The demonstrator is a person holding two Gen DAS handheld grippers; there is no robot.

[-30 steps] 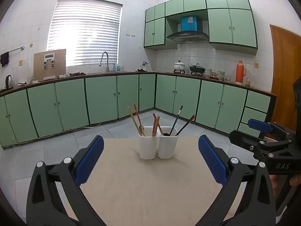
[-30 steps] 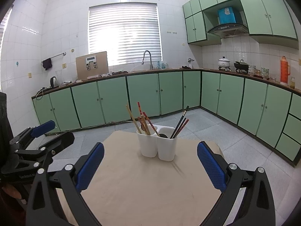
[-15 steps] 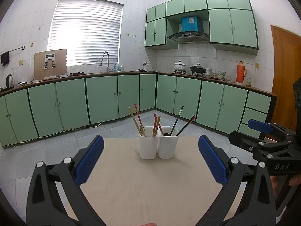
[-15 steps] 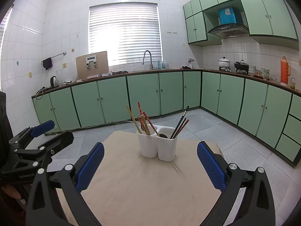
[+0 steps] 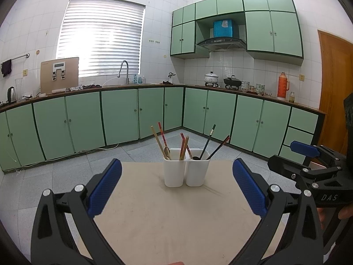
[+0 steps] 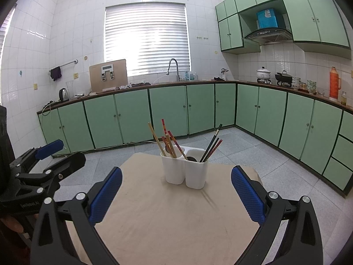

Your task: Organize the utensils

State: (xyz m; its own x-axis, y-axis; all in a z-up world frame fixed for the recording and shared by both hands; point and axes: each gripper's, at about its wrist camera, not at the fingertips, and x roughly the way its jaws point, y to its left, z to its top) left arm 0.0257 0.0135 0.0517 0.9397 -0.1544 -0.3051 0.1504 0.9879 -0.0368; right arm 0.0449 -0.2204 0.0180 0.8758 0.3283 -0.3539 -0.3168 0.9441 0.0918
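A white two-compartment holder stands on the beige table. Its left compartment holds wooden and red chopsticks and a spoon. Its right compartment holds dark chopsticks and a dark spoon. My left gripper is open and empty, well short of the holder. My right gripper is open and empty, also short of it. The right gripper shows at the right of the left wrist view; the left gripper shows at the left of the right wrist view.
The table is small, with grey tiled floor around it. Green cabinets line the walls, with a sink tap, pots and an orange flask on the counter. A wooden door is at the right.
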